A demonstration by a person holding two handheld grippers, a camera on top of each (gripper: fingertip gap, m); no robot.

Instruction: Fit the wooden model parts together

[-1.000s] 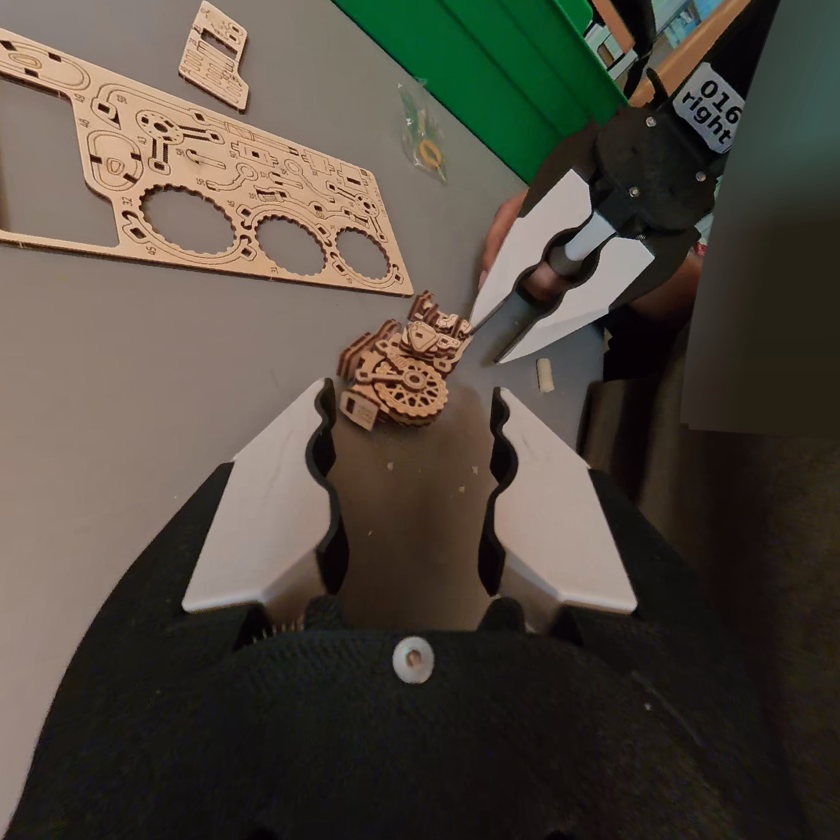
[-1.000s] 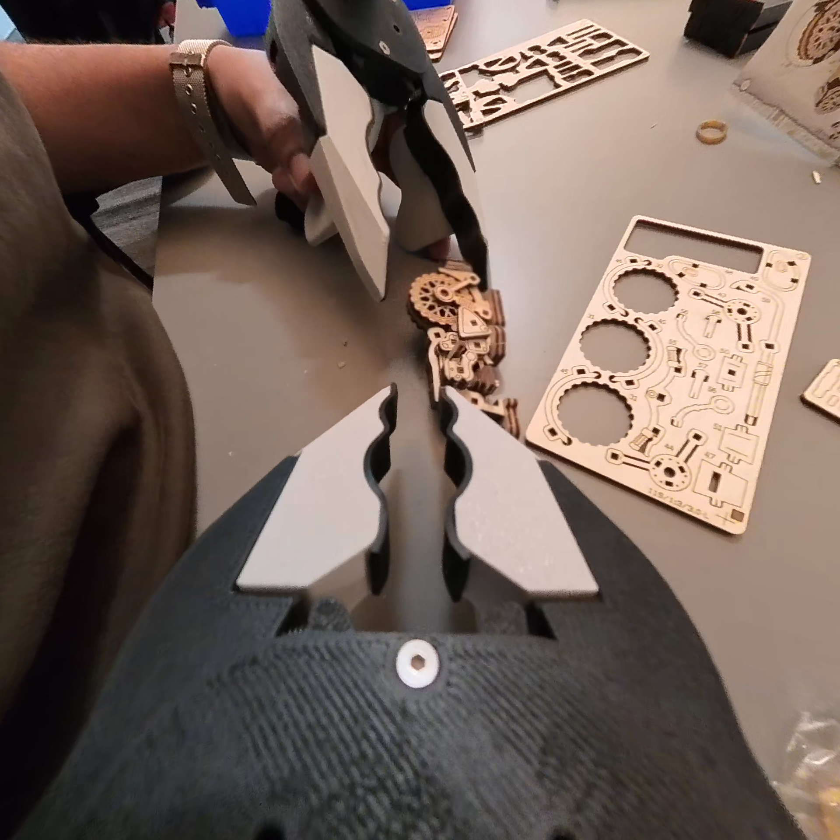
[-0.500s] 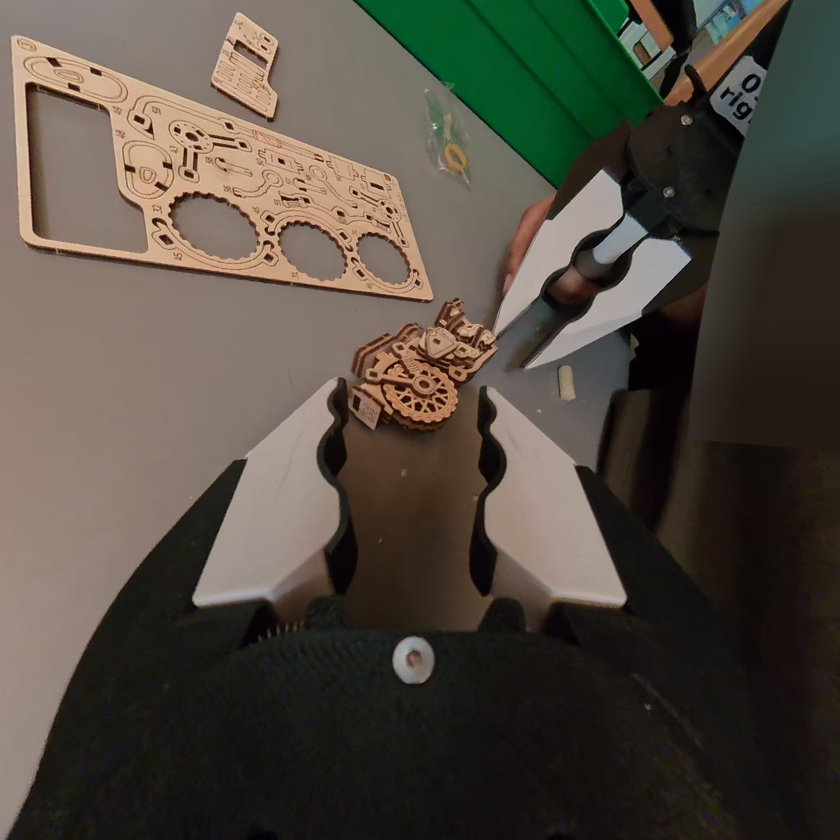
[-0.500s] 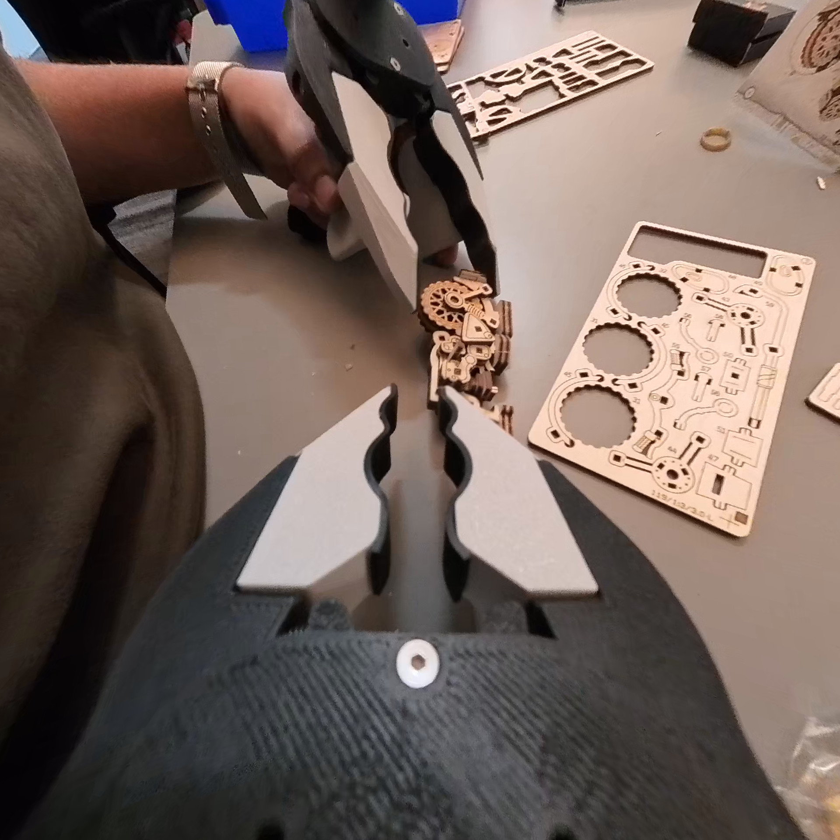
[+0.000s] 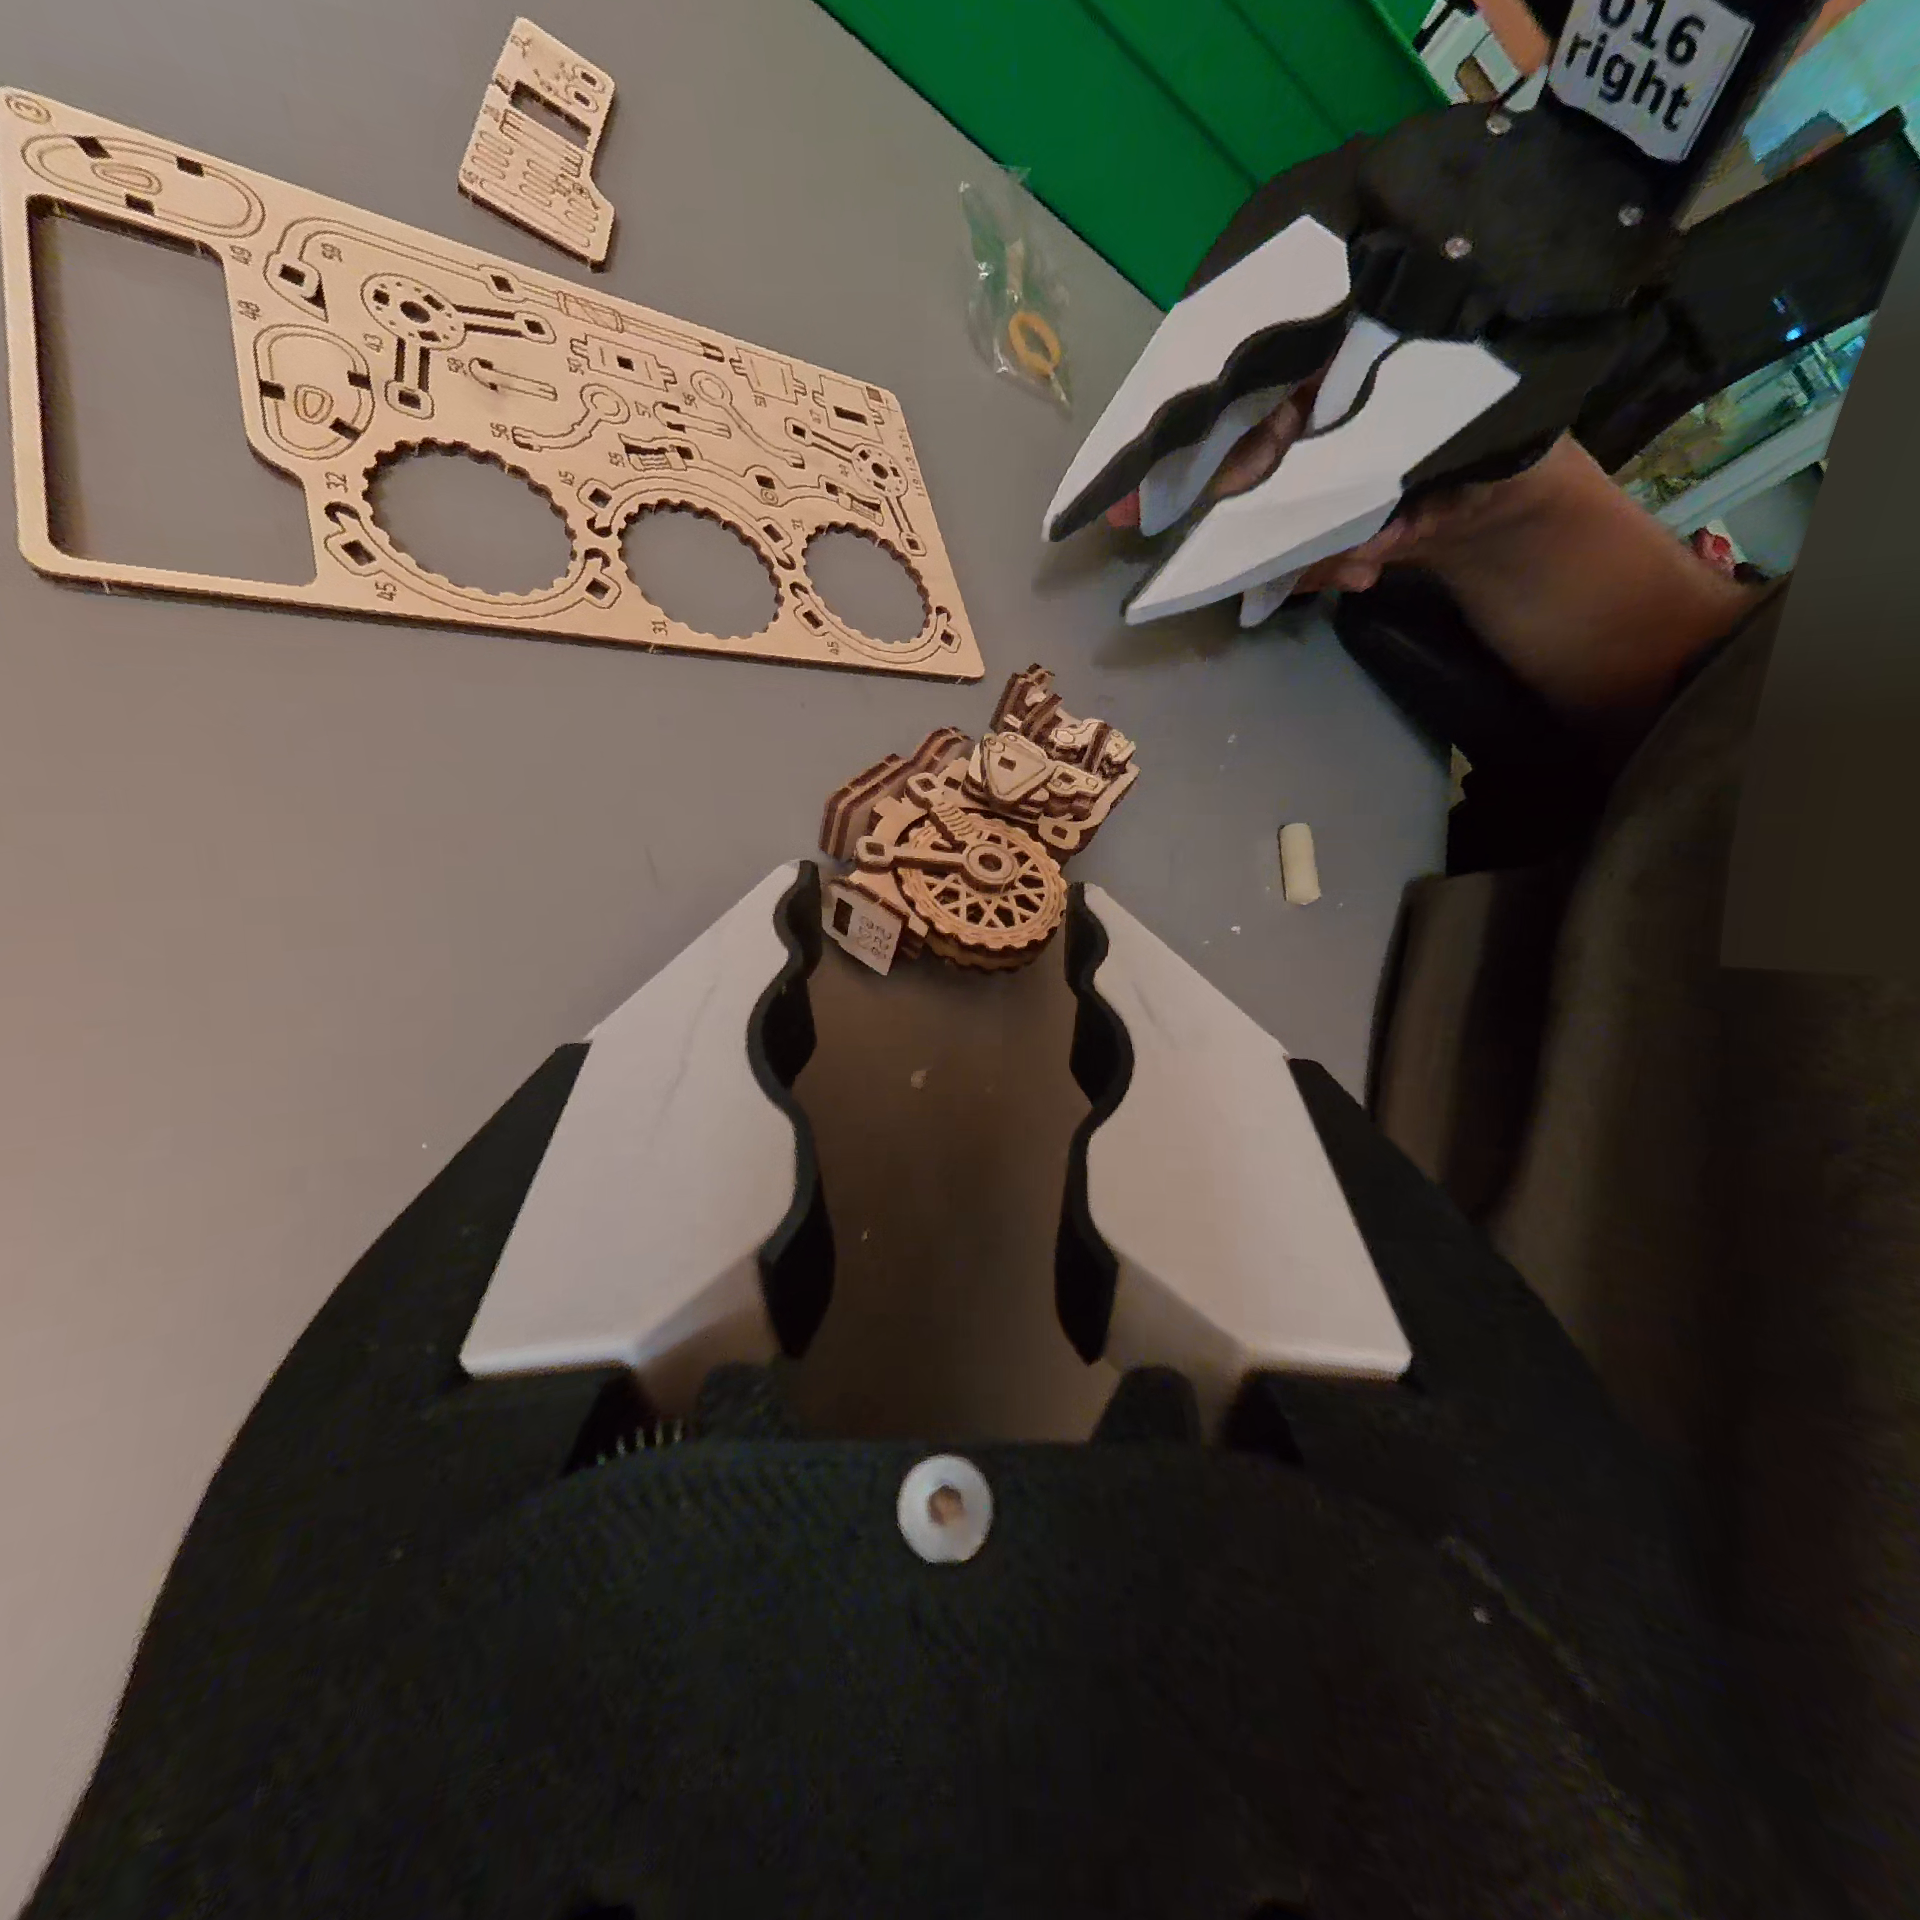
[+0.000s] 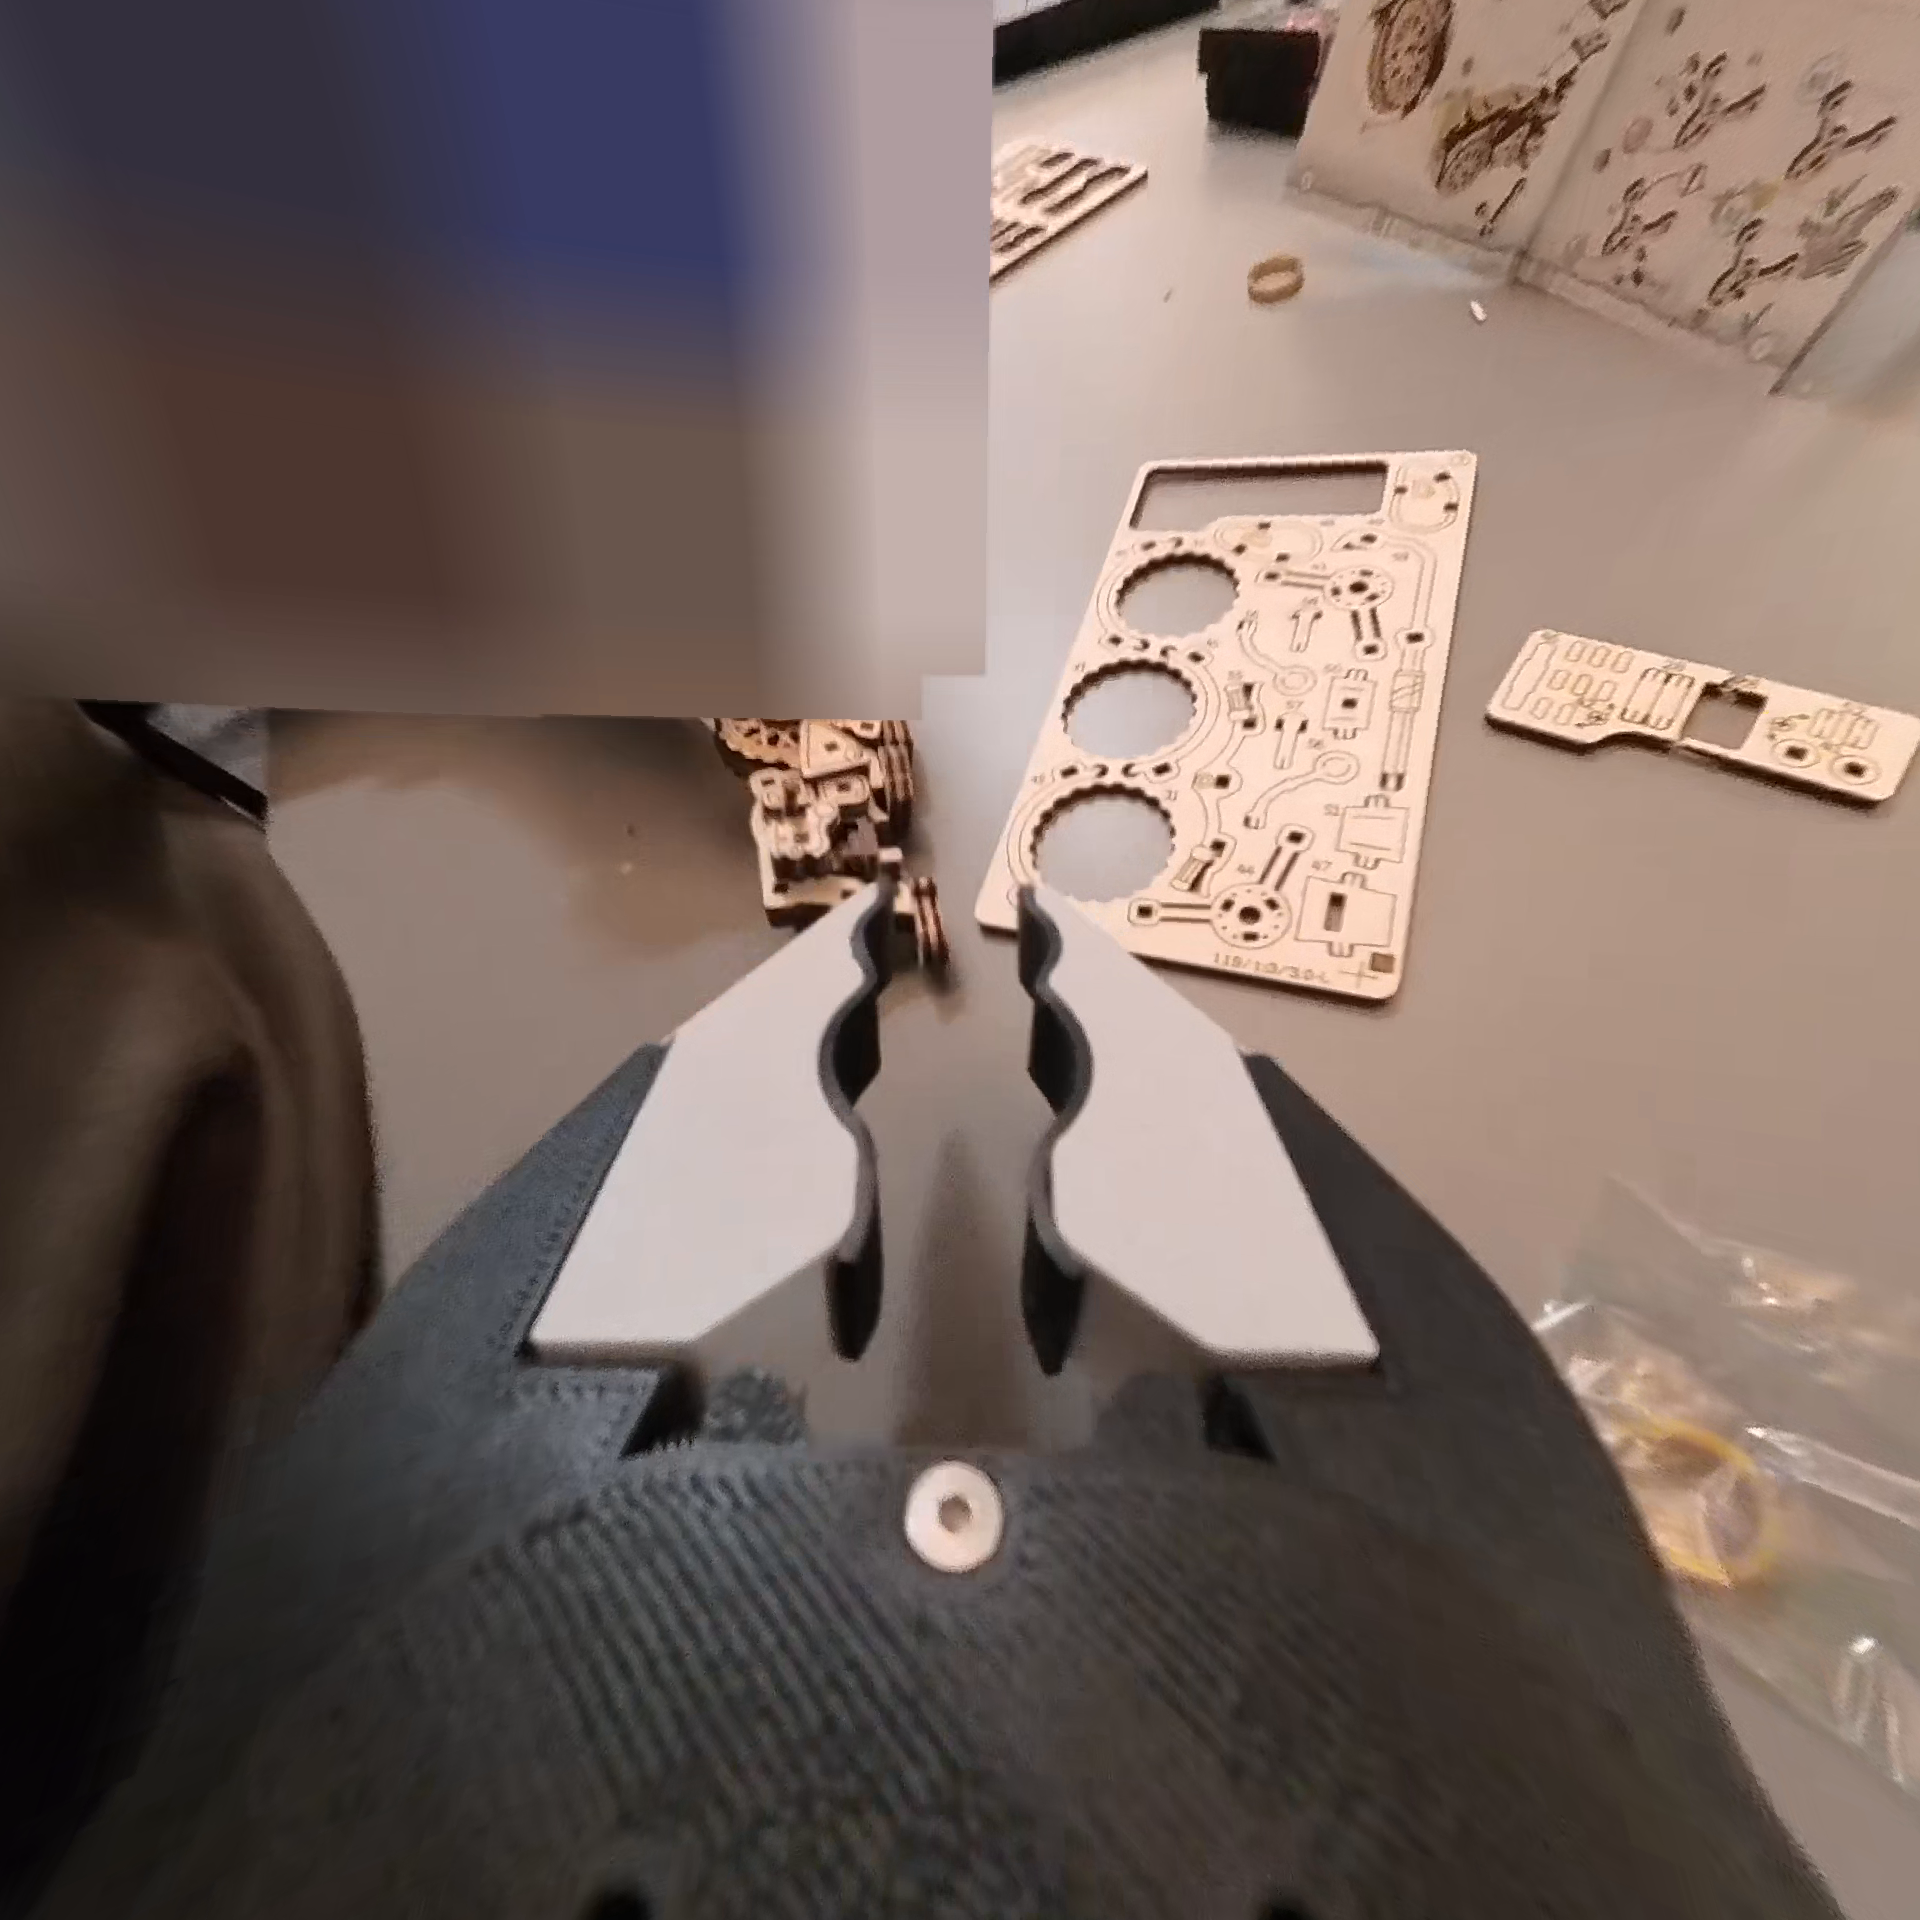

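**Inspector:** Left wrist view first. Surface?

**Assistant:** Grey table (image 5: 312, 935), green bins (image 5: 1122, 125) along its far edge. The left gripper (image 5: 940, 914) has its jaws apart and empty. The part-built wooden model (image 5: 966, 842) lies on the table just ahead of the tips, its gear wheel roughly in line with the gap. I judge that placing is meant to bracket the wheel end for a steadying grip.

**Inspector:** Elsewhere?

**Assistant:** Ahead and left of the jaws lies the punched-out parts sheet (image 5: 468, 447). Ahead and right, raised clear of the model, is the right gripper (image 5: 1091, 561), tips slightly parted, nothing between them.

**Inspector:** Right wrist view?

**Assistant:** Same table (image 6: 1299, 343); a blurred patch covers the upper left. The right gripper (image 6: 951, 904) stands narrowly apart, empty. The model (image 6: 821, 810) sits just ahead and left of the tips, one small disc end beside the left tip. The sheet (image 6: 1299, 748) lies ahead and right, a smaller fret (image 6: 1704, 717) beyond.

**Inspector:** Reading?

**Assistant:** Likely between fittings; neither gripper holds a part.
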